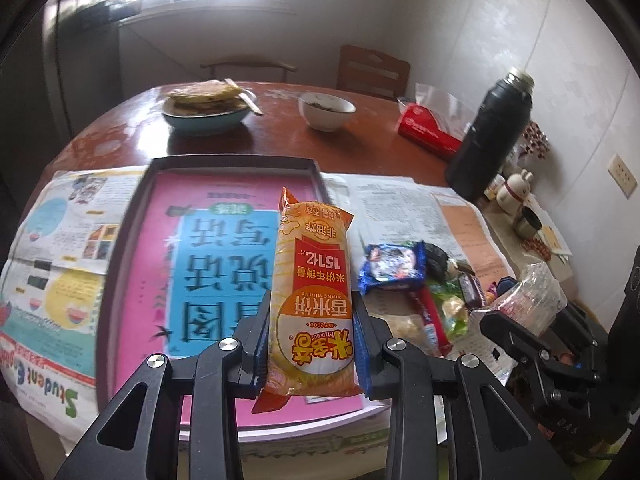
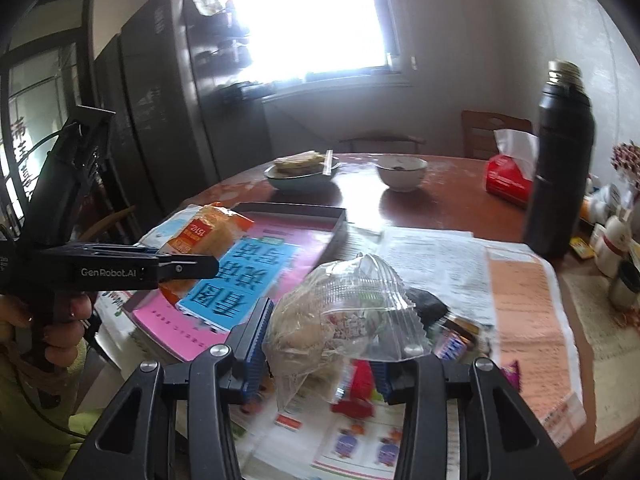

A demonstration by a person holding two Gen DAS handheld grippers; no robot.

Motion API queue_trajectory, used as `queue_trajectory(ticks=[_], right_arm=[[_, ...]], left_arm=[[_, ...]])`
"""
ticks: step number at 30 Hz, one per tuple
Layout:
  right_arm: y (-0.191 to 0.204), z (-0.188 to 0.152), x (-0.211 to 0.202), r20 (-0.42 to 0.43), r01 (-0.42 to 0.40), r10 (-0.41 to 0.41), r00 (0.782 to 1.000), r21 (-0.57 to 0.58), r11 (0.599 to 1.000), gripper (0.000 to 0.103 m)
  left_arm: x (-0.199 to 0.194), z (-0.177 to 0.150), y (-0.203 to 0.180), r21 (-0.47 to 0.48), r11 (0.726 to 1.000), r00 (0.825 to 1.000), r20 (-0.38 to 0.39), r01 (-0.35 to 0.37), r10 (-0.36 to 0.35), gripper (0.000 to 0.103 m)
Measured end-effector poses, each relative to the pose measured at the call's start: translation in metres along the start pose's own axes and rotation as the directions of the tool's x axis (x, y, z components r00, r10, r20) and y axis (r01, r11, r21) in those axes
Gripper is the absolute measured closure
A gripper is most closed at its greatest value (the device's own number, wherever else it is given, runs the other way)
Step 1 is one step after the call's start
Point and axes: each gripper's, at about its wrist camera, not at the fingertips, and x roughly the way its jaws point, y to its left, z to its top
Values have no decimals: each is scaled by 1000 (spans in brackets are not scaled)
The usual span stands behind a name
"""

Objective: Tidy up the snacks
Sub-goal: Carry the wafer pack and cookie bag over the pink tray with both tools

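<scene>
Left gripper (image 1: pixel 310 344) is clamped on a long orange rice-cracker pack (image 1: pixel 310 300), pads squeezing both sides, the pack sticking up and forward between the fingers above the shallow dark box lid (image 1: pixel 232 162) with the pink book (image 1: pixel 160 240) lying inside it. From the right wrist view that same pack pokes out past the left gripper's black fingers, off to the left, above the box lid's near left part. Right gripper (image 2: pixel 320 344) is pinching a clear crinkled plastic bag (image 2: pixel 344 312) holding pale snacks, blue pads pressed into its sides, the bag bulging up above the jaws. Below and just beside it sits the snack pile (image 1: pixel 416 292) on the newspapers (image 1: pixel 60 248): a blue wrapped biscuit pack (image 1: pixel 392 266), something red, something green, a dark wrapper, all bunched just right of the box lid. Further back on the round wooden table (image 1: pixel 280 136) stand a plate of flatbreads (image 1: pixel 206 102), a white bowl (image 1: pixel 326 110), a red tissue box (image 1: pixel 428 130) and a tall black thermos (image 1: pixel 490 136), well apart from the snacks.
</scene>
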Motion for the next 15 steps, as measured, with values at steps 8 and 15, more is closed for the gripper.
queue_trajectory(ticks=[8,15], right_arm=[[31,17,17,-9,-66,66,998,-52,996,59],[56,28,36,-36,-114,110,993,-101,988,59]], left_arm=[[-12,-1,36,-57,998,999,17,-35,36,68],[-18,-5,66,-103,992,997,17,-76,78,68]])
